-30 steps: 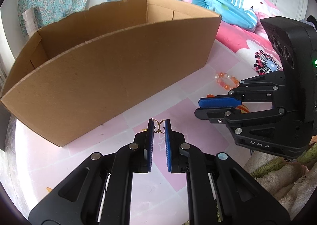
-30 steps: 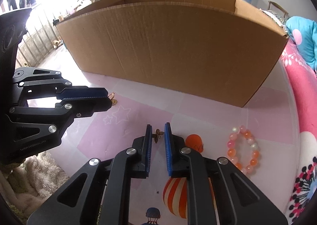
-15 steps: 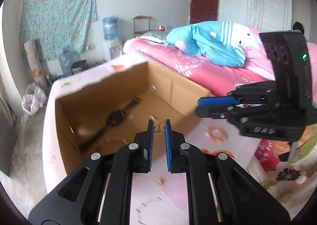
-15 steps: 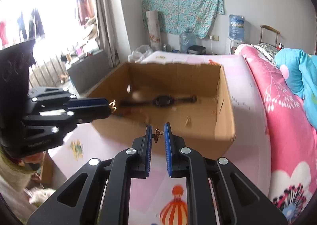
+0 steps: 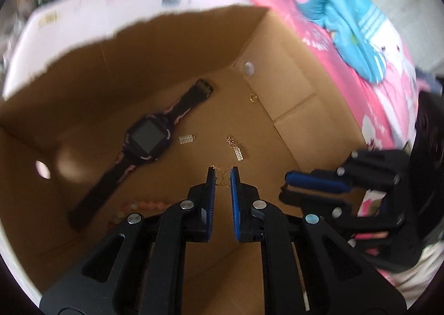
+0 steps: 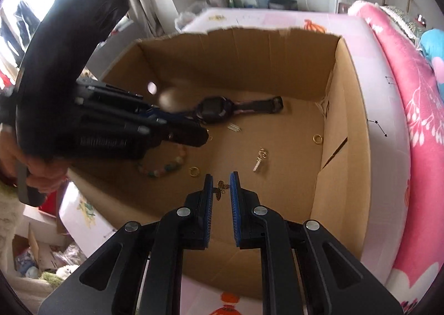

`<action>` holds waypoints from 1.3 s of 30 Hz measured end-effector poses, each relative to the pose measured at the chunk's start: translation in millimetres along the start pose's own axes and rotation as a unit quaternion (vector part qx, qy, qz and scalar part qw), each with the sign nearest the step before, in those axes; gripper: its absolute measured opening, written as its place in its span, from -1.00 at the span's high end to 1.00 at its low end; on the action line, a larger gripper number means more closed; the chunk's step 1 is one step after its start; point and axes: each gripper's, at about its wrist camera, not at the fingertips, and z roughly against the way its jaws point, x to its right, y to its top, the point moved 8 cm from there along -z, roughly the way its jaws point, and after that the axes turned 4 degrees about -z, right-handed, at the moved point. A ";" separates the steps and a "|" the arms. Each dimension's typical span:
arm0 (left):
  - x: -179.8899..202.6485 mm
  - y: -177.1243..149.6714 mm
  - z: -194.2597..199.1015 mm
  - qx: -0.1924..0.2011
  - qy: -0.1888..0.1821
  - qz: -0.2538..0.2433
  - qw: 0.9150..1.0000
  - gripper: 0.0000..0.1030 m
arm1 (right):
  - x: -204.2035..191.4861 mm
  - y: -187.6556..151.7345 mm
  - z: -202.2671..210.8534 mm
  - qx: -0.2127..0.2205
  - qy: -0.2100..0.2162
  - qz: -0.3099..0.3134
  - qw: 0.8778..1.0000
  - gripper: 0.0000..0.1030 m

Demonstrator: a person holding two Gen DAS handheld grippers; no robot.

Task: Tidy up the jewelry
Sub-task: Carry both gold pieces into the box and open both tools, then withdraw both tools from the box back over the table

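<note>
The left tool (image 5: 222, 176) is closed on a small gold earring (image 5: 221, 178), pinched between its blue pads above the open cardboard box (image 5: 280, 87). The right tool (image 6: 221, 183) likewise grips a gold butterfly earring (image 6: 220, 189) between its pads, hanging over the near part of the same box.

On the box floor below lie a black smartwatch (image 5: 148, 138) with its strap stretched out, two small silvery rectangular charms (image 5: 186, 139) and (image 5: 238, 153) just beside it, and a gold ring (image 5: 253, 97) near the right wall. A pink bead bracelet (image 6: 162, 166) lies near the front, partly under the left tool, with another gold ring (image 6: 193, 170) just beside it.

The box stands on a surface with a pale pink cover (image 6: 385, 109). To its right is a pink flowered bed cover (image 6: 410, 84) with a blue plush toy (image 5: 349, 9) on it. A hand (image 6: 41, 173) grips the left tool's handle.
</note>
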 end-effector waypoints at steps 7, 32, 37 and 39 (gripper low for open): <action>-11.9 4.5 -18.4 -0.020 0.018 0.019 0.999 0.80 | 3.9 -0.8 -12.0 -0.028 -0.006 0.011 1.000 0.74; 36.1 -42.5 130.9 0.228 0.024 -0.036 0.973 -0.14 | -12.8 -15.9 114.4 0.182 0.007 -0.025 0.983 -0.34; 46.8 -108.8 157.5 0.277 0.045 -0.055 0.958 -0.46 | -25.1 -56.8 125.5 0.207 0.024 -0.050 0.977 -0.50; 48.5 -135.2 153.0 0.285 0.049 -0.038 0.957 -0.53 | -24.4 -76.9 118.5 0.202 0.010 -0.064 0.977 -0.53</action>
